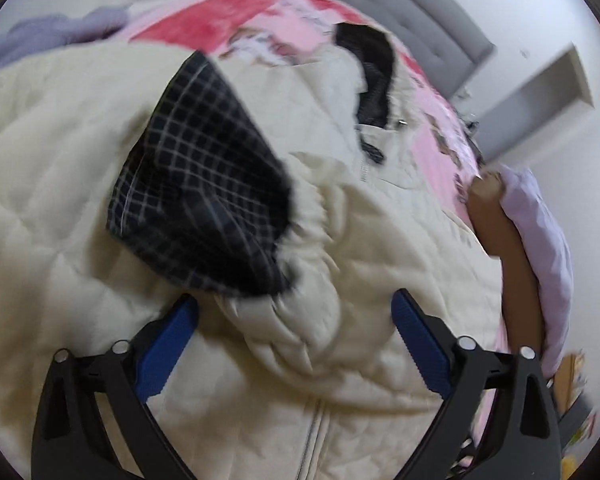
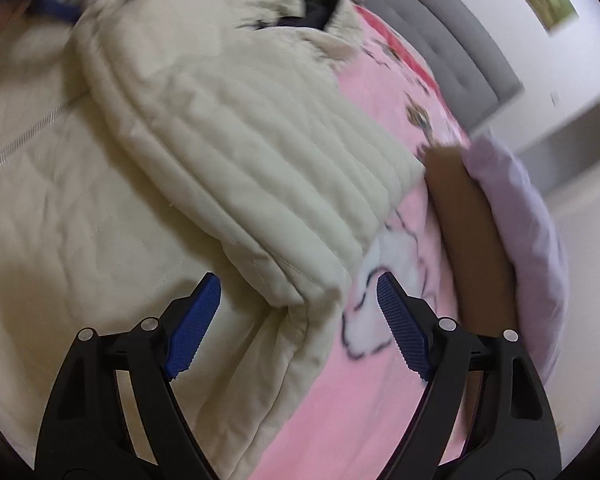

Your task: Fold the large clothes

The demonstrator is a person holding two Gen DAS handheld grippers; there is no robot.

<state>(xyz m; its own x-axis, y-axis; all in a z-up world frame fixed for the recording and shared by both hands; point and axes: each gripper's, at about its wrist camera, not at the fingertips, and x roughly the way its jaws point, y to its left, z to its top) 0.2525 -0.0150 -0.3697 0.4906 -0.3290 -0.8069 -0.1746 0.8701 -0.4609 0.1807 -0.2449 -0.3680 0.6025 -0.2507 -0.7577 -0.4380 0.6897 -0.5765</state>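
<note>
A cream quilted jacket [image 1: 60, 168] lies spread on a pink bed cover, zip front up. One sleeve folds across it and its cuff shows black checked lining [image 1: 204, 200]. The cream cuff edge lies between the blue pads [image 1: 168, 352] of my left gripper [image 1: 295, 298], which stands open and does not press it. In the right wrist view, the ribbed cream sleeve [image 2: 260, 168] lies folded over the jacket body [image 2: 60, 240]. Its lower corner reaches between the wide-apart jaws of my open right gripper [image 2: 298, 280]. The left gripper [image 2: 60, 10] shows blurred at the top left there.
The pink cartoon-print bed cover [image 2: 379, 380] extends right of the jacket. A person's forearm [image 2: 471, 240] in a lilac sleeve [image 2: 519, 208] rests along its right side. A black collar [image 1: 371, 64] lies at the jacket's far end. A grey headboard [image 1: 431, 12] and white wall stand behind.
</note>
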